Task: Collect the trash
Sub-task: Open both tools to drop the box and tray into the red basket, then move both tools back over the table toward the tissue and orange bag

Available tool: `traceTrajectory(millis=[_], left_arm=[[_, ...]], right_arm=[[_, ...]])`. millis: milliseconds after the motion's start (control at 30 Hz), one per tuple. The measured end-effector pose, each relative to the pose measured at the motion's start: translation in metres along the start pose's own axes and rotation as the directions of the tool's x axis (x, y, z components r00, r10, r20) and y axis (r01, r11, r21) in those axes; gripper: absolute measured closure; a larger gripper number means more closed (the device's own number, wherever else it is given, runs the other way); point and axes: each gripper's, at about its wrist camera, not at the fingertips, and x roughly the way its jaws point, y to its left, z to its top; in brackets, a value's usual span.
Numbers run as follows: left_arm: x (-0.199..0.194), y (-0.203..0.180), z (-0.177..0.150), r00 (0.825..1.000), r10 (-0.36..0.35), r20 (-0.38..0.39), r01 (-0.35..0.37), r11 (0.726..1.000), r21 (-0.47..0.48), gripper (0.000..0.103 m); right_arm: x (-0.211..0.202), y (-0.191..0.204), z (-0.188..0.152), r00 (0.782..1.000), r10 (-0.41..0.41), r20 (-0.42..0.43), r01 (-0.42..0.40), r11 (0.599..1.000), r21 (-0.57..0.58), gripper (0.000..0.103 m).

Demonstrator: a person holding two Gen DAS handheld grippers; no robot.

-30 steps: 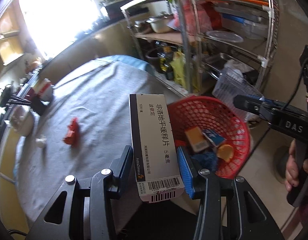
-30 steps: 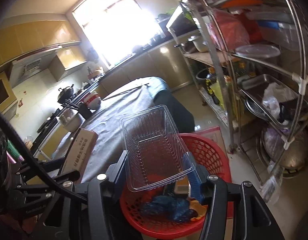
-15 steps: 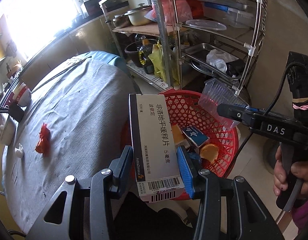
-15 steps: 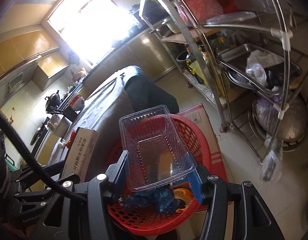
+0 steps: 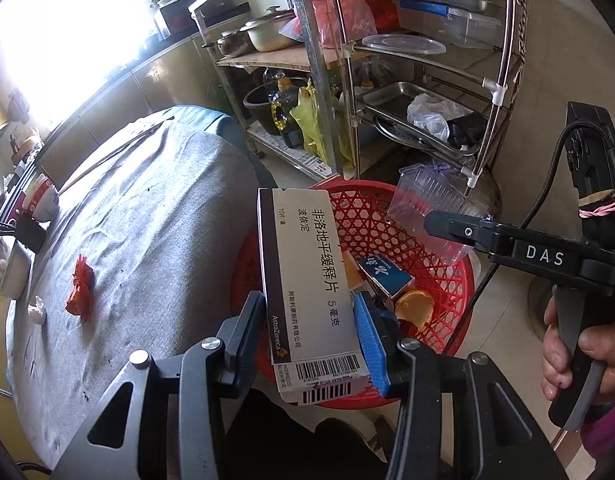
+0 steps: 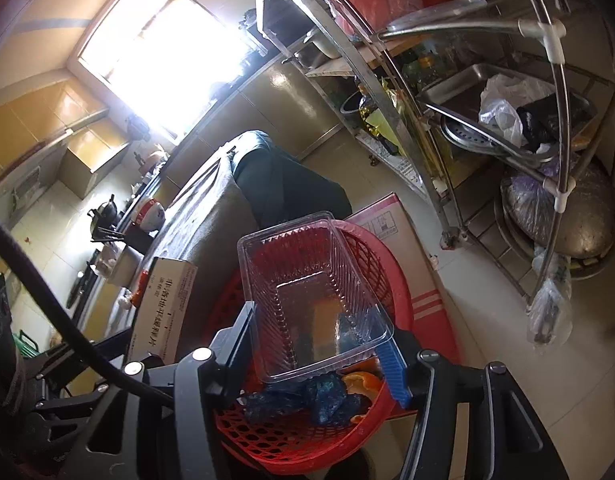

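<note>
- Gripping medicine box (image 5: 311,280) in left gripper (image 5: 313,320), now nearer red basket (image 5: 435,272).
- Loosening right gripper (image 6: 321,344), clear tray (image 6: 311,304) between jaws, lower over basket.

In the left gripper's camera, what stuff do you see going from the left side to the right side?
White scrap → red wrapper → medicine box → small blue box → clear plastic tray → hand.
</note>
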Motion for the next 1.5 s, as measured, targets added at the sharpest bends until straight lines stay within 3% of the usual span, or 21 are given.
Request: traceTrajectory(millis=[467, 833, 1067, 1167, 1500], left_arm=[[0.000, 0.009, 0.000, 0.999, 0.036, -0.001, -0.036, 0.999, -0.016, 0.052], [-0.017, 0.033, -0.021, 0.989, 0.148, 0.009, -0.148, 0.988, -0.034, 0.045], [-0.038, 0.067, -0.032, 0.967, 0.254, 0.002, -0.251, 0.960, -0.123, 0.044], [-0.050, 0.083, -0.038, 0.955, 0.297, 0.007, -0.292, 0.942, -0.166, 0.039], [-0.081, 0.122, -0.061, 0.934, 0.357, 0.014, -0.340, 0.901, -0.269, 0.036]], right_arm=[[0.000, 0.006, 0.002, 0.998, 0.058, -0.014, -0.058, 0.998, 0.031, 0.039], [-0.008, 0.006, 0.006, 0.999, 0.054, -0.005, -0.053, 0.998, 0.031, 0.039], [-0.007, 0.017, 0.007, 0.998, 0.069, -0.016, -0.068, 0.998, 0.015, 0.039], [-0.006, 0.027, 0.006, 0.997, 0.075, -0.025, -0.075, 0.997, -0.006, 0.039], [0.000, 0.069, -0.003, 0.992, 0.105, -0.064, -0.110, 0.990, -0.089, 0.039]])
